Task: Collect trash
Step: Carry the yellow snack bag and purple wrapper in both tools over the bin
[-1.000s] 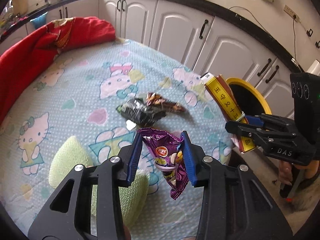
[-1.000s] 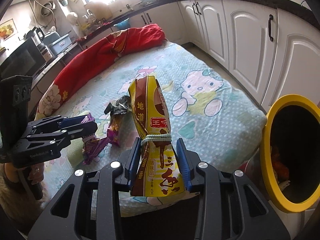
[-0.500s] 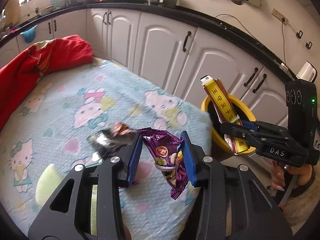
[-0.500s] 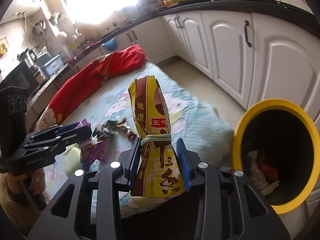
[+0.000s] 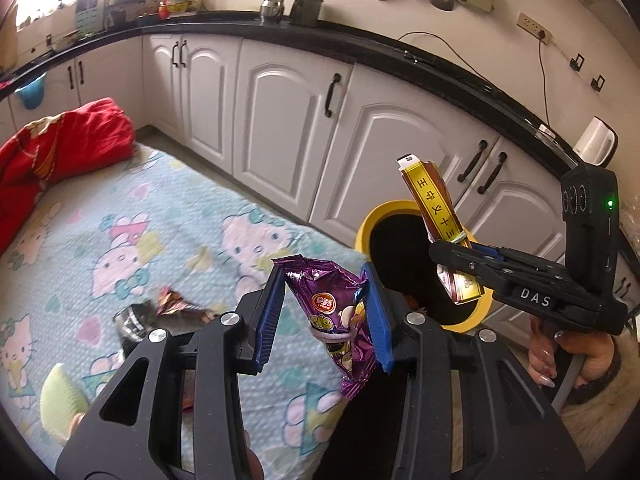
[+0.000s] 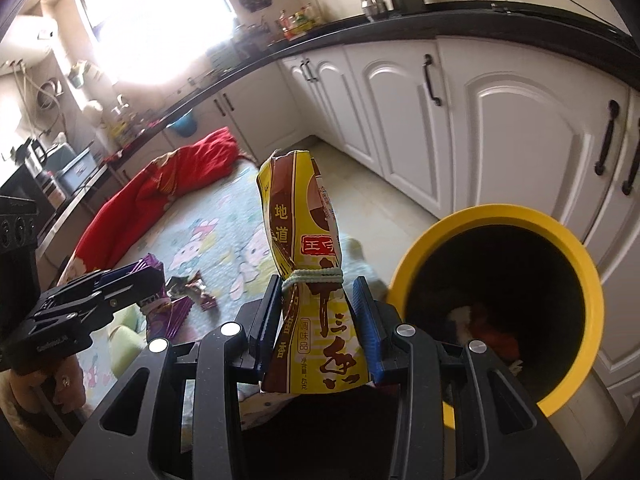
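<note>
bin: I see the yellow-rimmed bin [image 6: 496,216] ahead-right of my right gripper [image 6: 318,316], mouth open, trash already inside
right grip: clamped on yellow seasoning packet [image 6: 304,240], long axis upright
left grip: left gripper [image 5: 326,312] clamped on purple snack bag [image 5: 336,312], farther from bin
nearer hand: right, I judge
leftovers: two wrappers [image 5: 160,312] on the cartoon-print sheet [image 5: 120,240]
obstruction: none visible; cabinets [image 6: 520,120] just behind bin

Bin [image 6: 496,216] contents dark, indistinct
</note>
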A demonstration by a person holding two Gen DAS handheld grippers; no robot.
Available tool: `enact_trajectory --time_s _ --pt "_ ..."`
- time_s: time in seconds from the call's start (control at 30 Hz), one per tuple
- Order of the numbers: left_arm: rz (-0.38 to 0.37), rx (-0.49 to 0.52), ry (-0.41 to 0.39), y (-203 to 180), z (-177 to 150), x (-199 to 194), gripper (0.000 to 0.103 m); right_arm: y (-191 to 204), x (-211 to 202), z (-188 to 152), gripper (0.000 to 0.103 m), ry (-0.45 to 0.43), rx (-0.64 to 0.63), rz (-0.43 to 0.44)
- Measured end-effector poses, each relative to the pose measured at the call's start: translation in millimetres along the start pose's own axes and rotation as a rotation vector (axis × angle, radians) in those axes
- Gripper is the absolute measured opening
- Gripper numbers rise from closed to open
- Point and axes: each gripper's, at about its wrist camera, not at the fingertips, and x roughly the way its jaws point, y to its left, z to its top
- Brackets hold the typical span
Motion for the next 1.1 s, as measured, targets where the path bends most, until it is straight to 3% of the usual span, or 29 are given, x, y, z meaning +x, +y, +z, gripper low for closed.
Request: enact_trajectory --time_s 0.63,1.1 --pt "-0.091 0.035 -0.004 -55 17 34 0.032 -68 -29 6 0.034 -0.071 0.149 -0.076" --pt "-0.117 0.034 0.007 -88 20 70 0.032 -111 -39 0 0.035 -0.112 0.182 -0.198"
